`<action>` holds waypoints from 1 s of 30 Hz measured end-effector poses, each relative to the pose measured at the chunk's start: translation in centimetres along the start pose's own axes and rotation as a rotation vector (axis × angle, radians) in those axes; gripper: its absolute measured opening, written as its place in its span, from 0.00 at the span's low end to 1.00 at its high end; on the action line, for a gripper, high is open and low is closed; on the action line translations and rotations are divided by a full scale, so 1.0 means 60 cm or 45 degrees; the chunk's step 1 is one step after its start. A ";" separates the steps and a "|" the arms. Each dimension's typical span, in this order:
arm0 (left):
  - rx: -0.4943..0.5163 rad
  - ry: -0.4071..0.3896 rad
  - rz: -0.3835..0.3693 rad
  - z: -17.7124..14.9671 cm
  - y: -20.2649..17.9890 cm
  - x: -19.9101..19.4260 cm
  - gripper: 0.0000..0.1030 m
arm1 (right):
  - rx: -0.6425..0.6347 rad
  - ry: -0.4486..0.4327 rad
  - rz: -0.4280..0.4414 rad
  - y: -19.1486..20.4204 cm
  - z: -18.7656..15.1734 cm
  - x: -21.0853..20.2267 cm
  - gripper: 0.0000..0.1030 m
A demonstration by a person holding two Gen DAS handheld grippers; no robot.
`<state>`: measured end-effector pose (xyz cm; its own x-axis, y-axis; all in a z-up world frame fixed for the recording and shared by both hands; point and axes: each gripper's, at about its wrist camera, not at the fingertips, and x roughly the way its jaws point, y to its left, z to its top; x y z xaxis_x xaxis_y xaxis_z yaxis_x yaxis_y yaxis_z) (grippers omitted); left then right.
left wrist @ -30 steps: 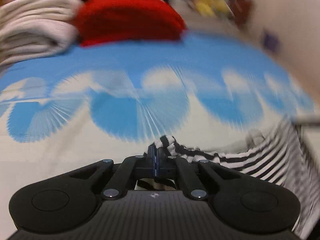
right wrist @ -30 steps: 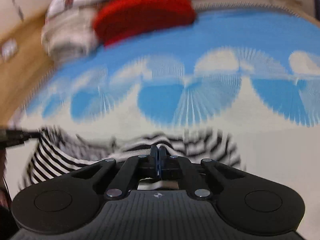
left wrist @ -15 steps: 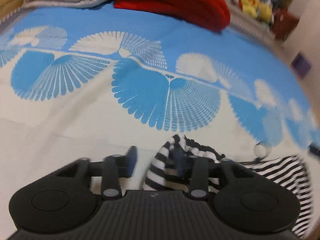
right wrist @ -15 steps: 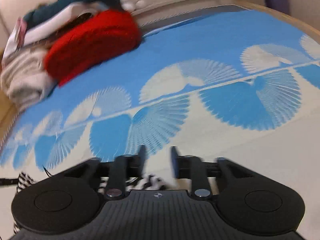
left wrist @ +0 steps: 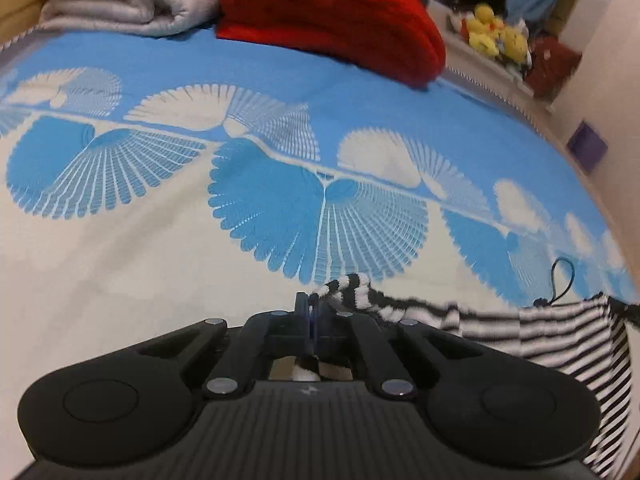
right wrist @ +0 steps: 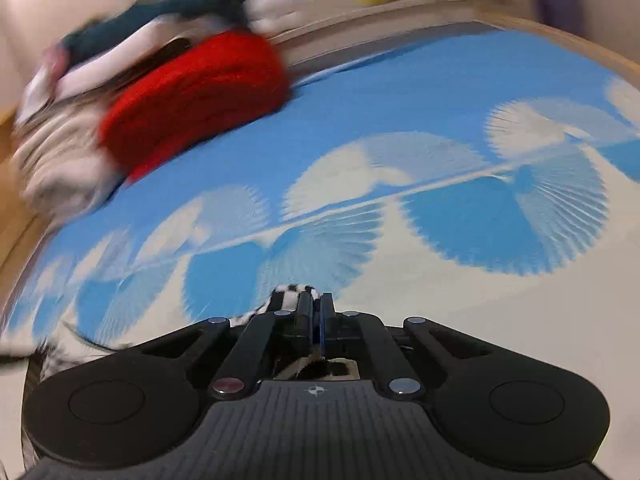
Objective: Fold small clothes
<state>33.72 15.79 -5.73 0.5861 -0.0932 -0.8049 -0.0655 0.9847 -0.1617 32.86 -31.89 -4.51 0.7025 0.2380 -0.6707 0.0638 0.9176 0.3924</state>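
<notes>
The left gripper [left wrist: 312, 308] is pinching one edge of the striped garment [left wrist: 560, 332], jaws pressed together on the fabric. The right gripper [right wrist: 316, 312] is pinching another edge of it [right wrist: 288, 296] likewise. The garment is lying low over the blue-and-white bedspread [left wrist: 280, 208], well apart from the red folded item [left wrist: 332, 16].

My right wrist view is smeared, so the red knit [right wrist: 196, 96] and the pale pile [right wrist: 60, 160] beside it are just blobs. The striped garment [left wrist: 560, 336] runs off the right edge on the left cam, and both gripper bodies cover most of it. Can't tell which corner each one pinches. Yellow stuff on the shelf [left wrist: 496, 36] is too small for me to identify.
</notes>
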 end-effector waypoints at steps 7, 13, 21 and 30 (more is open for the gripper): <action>0.128 0.229 0.144 -0.017 -0.020 0.033 0.15 | -0.165 0.317 -0.200 0.017 -0.052 0.081 0.23; -0.038 0.304 0.060 -0.013 0.030 -0.087 0.48 | -0.005 0.190 -0.066 0.004 -0.019 -0.065 0.36; -0.137 0.385 -0.132 -0.150 0.075 -0.168 0.48 | -0.054 0.362 0.042 -0.048 -0.129 -0.180 0.51; -0.048 0.576 -0.119 -0.194 0.071 -0.117 0.10 | -0.116 0.587 -0.010 -0.057 -0.191 -0.150 0.44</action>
<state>19.94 18.94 -7.43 0.1804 -0.2445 -0.9527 -0.0632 0.9637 -0.2592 18.16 -33.51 -7.03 0.3124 0.3288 -0.8912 -0.0094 0.9392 0.3432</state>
